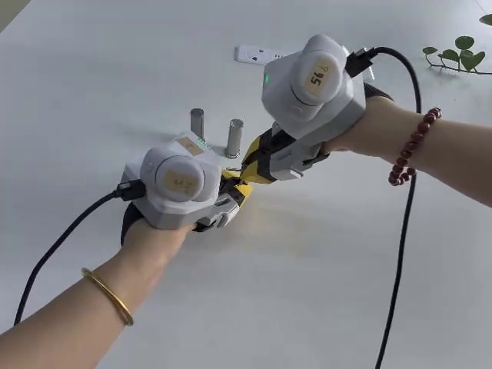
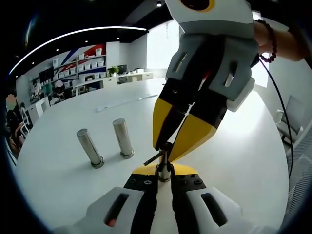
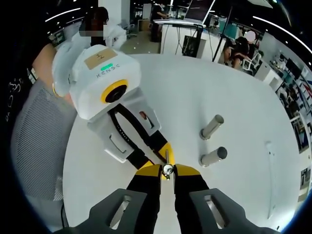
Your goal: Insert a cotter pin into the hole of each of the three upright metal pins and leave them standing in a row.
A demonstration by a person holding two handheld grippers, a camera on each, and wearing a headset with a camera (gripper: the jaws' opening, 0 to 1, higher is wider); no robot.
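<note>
In the head view my left hand-held gripper [image 1: 231,196] and right hand-held gripper [image 1: 250,165] meet just in front of two upright grey steel pins [image 1: 234,138] on the white worktop [image 1: 307,292]; in the left gripper view mine clamps the third steel pin [image 2: 165,171]; in the right gripper view mine pinches the thin wire cotter pin [image 3: 167,163], which I judge must next be lined up and pushed through.

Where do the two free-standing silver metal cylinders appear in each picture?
Head view: the two silver metal cylinders stand above centre, slightly left.
Left gripper view: left of centre, upright.
Right gripper view: right of centre, seen slanted.
Shared landmark: the third silver cylinder, clamped beside them.
</note>
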